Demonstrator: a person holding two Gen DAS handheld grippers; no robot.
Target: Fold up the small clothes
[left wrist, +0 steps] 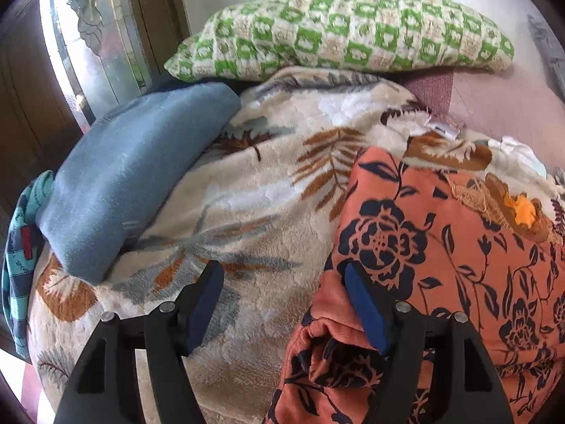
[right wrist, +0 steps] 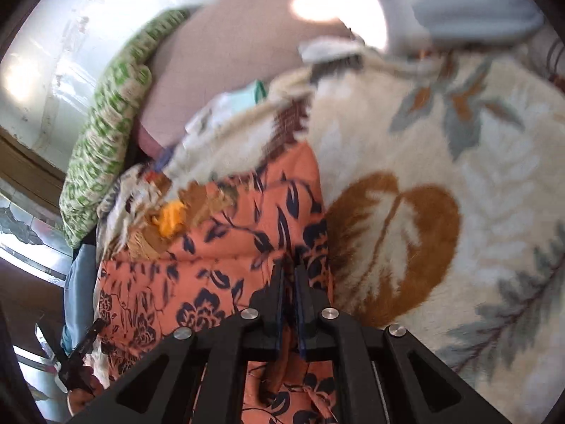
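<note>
An orange garment with a dark blue flower print [left wrist: 441, 247] lies on a cream leaf-patterned blanket [left wrist: 247, 190]. My left gripper [left wrist: 282, 275] is open above the blanket, its right finger at the garment's left edge, nothing between the pads. My right gripper [right wrist: 289, 268] is shut on the orange garment [right wrist: 226, 240], pinching its edge; the cloth runs between the fingers and bunches below them. The blanket [right wrist: 441, 176] fills the right of that view.
A folded blue cloth [left wrist: 130, 176] lies on the blanket's left. A green-and-white checked pillow [left wrist: 346, 31] lies behind. A striped teal garment [left wrist: 21, 247] hangs at the far left. A window and wooden frame stand at the left.
</note>
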